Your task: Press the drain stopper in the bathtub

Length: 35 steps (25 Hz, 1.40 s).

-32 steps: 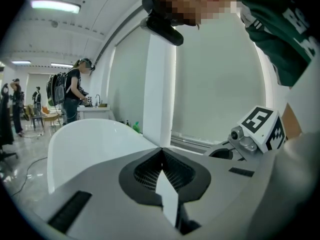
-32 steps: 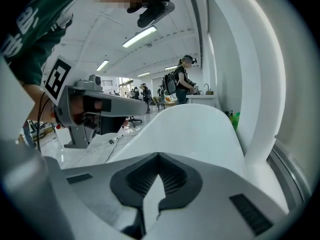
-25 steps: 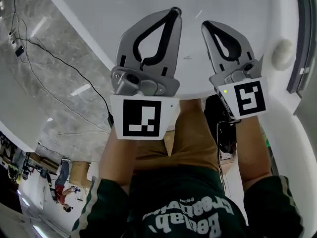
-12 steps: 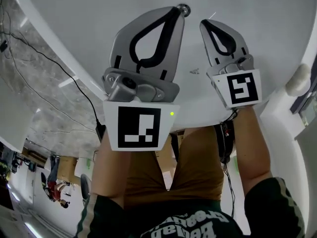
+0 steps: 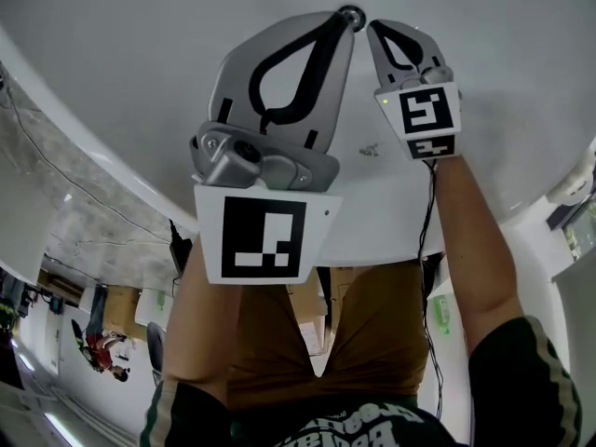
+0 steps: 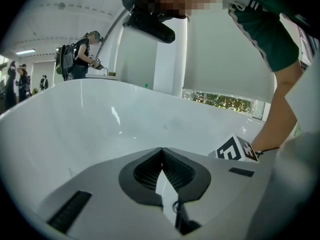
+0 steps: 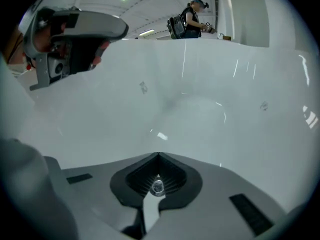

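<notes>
The drain stopper [image 5: 351, 17] is a small round chrome cap on the floor of the white bathtub [image 5: 140, 82], at the top of the head view. My left gripper [image 5: 336, 20] is shut and empty, its tips just left of the stopper. My right gripper [image 5: 372, 29] is also shut and empty, its tips just right of and below the stopper. Whether either tip touches it I cannot tell. In the right gripper view the stopper [image 7: 158, 187] shows through the gap behind the closed jaws. In the left gripper view, the right gripper's marker cube [image 6: 236, 151] sits to the right.
The tub's curved rim [image 5: 84, 161] runs down the left, with grey marble floor [image 5: 65, 222] and a black cable [image 5: 112, 208] beyond it. A round white knob [image 5: 579, 181] sits on the rim at right. A person with a backpack [image 7: 192, 19] stands beyond the tub.
Both grippers have gone down into the tub toward the stopper. The right one has moved farther, from right of the left gripper to close beside the stopper. Both stayed shut.
</notes>
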Each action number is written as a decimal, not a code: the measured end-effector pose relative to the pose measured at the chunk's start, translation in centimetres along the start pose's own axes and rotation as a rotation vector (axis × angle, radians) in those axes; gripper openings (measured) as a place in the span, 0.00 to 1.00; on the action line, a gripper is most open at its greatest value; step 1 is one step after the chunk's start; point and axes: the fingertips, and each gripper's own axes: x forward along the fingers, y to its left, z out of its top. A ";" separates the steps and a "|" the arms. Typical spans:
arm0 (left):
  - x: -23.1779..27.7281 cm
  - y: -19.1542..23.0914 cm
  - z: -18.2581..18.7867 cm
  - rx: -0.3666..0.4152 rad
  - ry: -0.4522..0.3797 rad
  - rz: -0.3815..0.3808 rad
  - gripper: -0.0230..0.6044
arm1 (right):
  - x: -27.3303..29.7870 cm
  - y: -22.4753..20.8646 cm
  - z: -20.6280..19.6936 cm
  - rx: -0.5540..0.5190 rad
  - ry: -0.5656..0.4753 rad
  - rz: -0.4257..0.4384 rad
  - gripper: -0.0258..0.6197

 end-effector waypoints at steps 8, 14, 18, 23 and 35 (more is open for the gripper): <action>1.6 0.9 -2.1 0.005 0.045 -0.018 0.05 | 5.0 -0.6 -4.1 -0.059 0.121 0.026 0.06; 2.0 0.4 -3.9 0.033 0.071 -0.022 0.05 | 7.9 -1.0 -7.6 -0.118 0.203 0.057 0.06; 2.8 -0.2 -3.9 0.017 0.084 -0.056 0.05 | 9.0 -1.2 -8.0 -0.124 0.244 0.069 0.06; 3.0 -0.7 -5.1 0.087 0.155 -0.048 0.05 | 10.1 -0.1 -8.8 -0.127 0.258 0.091 0.06; 2.9 0.1 -4.5 0.029 0.145 -0.010 0.05 | 12.4 -0.3 -12.5 -0.127 0.369 0.132 0.06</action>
